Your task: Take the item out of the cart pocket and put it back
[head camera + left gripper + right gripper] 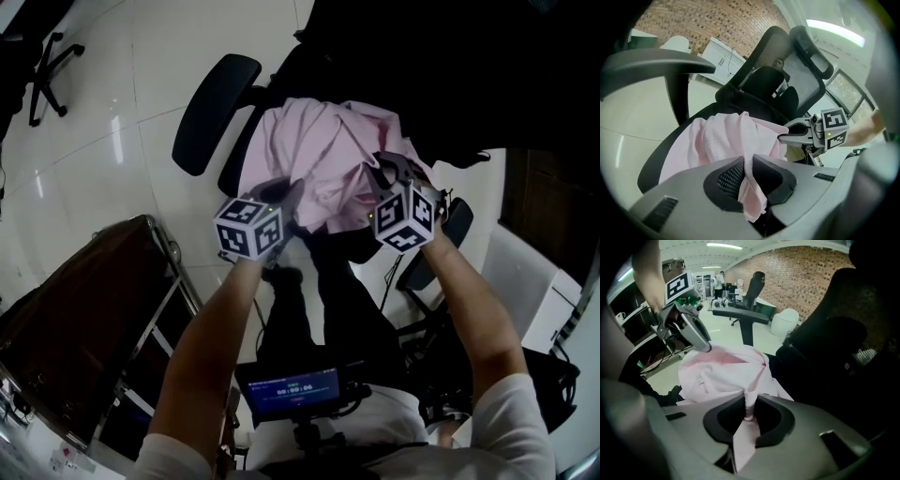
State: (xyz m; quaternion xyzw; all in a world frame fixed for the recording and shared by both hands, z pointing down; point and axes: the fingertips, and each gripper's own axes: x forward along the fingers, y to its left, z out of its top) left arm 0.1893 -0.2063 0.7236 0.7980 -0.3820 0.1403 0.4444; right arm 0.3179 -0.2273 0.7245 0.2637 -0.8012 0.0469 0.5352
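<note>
Okay, my left gripper [747, 174] and right gripper [749, 412] each clamp the pink cloth [323, 159] over the office chair [212, 111] seat; cloth spans sideways between them.

A black office chair [214, 111] stands on a glossy white tiled floor [103, 159]. A small screen [292, 391] glows blue low in the head view. Behind runs a brick wall [806, 273], with what may be a white cabinet [723, 58] against it.
</note>
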